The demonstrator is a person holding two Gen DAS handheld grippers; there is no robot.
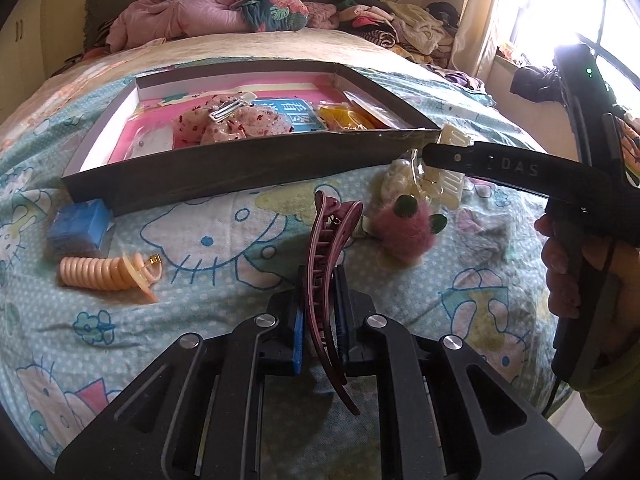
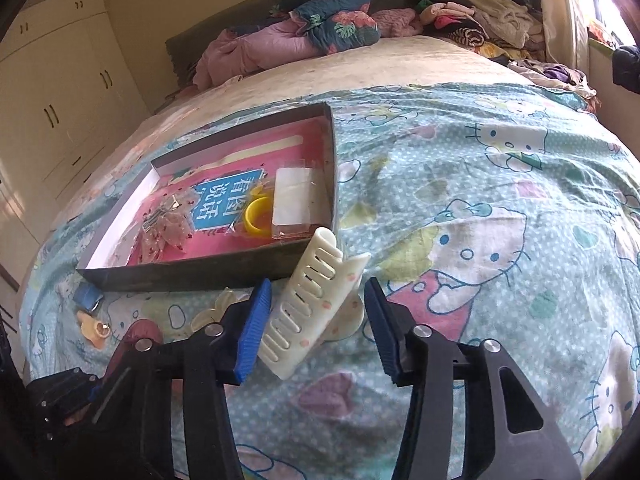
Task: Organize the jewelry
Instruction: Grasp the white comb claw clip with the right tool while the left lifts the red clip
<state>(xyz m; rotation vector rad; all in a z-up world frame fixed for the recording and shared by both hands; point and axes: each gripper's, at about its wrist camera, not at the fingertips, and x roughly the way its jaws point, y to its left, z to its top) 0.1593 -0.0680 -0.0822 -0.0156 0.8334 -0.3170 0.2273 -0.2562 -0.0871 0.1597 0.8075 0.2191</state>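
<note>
My left gripper (image 1: pixel 319 312) is shut on a long maroon hair clip (image 1: pixel 326 276) and holds it upright above the bedsheet. My right gripper (image 2: pixel 316 320) is open, its blue pads either side of a cream claw clip (image 2: pixel 312 300) that lies by the near right corner of the dark shallow box (image 2: pixel 192 276). The box (image 1: pixel 240 176) holds a pink lining, a floral bow with a silver clip (image 1: pixel 228 114), a yellow ring (image 2: pixel 258 216) and a clear packet (image 2: pixel 296 200). The right gripper also shows in the left wrist view (image 1: pixel 440 156), over the cream clip.
On the Hello Kitty sheet lie a pink fuzzy hair tie (image 1: pixel 404 228), a clear clip (image 1: pixel 400 176), a peach coil hair tie (image 1: pixel 104 272) and a small blue box (image 1: pixel 80 228). Bedding and clothes (image 1: pixel 256 4) are piled at the bed's far end. Wardrobes (image 2: pixel 60 92) stand left.
</note>
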